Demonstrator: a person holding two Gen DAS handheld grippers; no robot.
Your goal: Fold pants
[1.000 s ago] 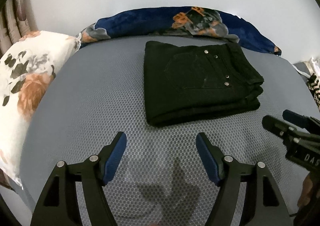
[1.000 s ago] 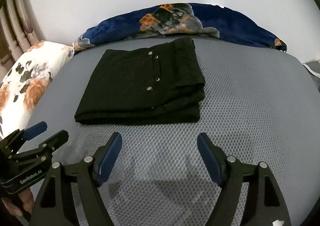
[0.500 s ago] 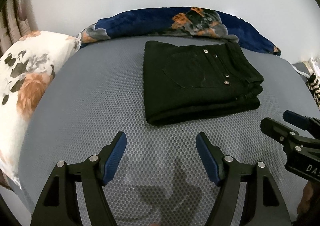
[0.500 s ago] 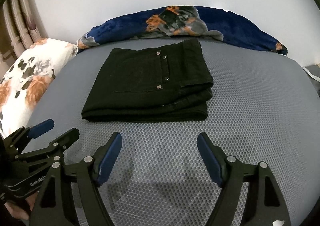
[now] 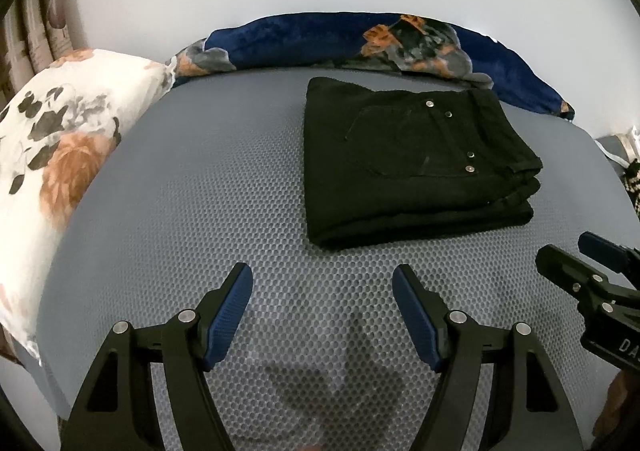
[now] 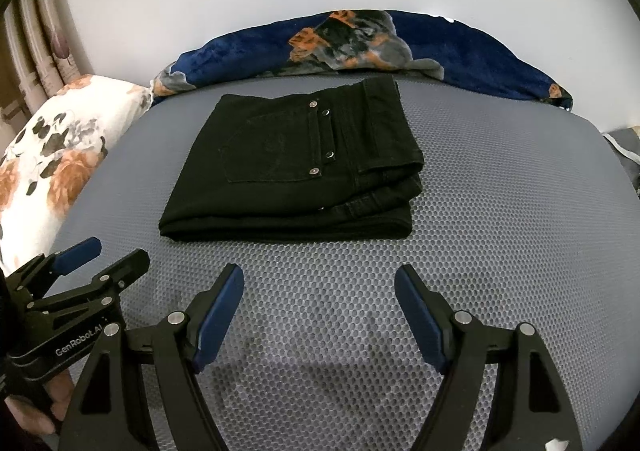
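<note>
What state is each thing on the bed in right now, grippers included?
Black denim pants: folded into a compact stack, back pocket up, lying flat on the mat, untouched.
Left gripper: open, nothing between its jaws, short of the pants.
Right gripper: open, nothing between its jaws, short of the pants.
Grey honeycomb mesh mat: spread flat.
Navy floral blanket: bunched along the wall.
White floral pillow: lying at the mat's edge.

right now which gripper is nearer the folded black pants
Roughly equal, neither touching. The left gripper sits off the near-left corner of the pants; the right gripper sits centred before their near edge.
</note>
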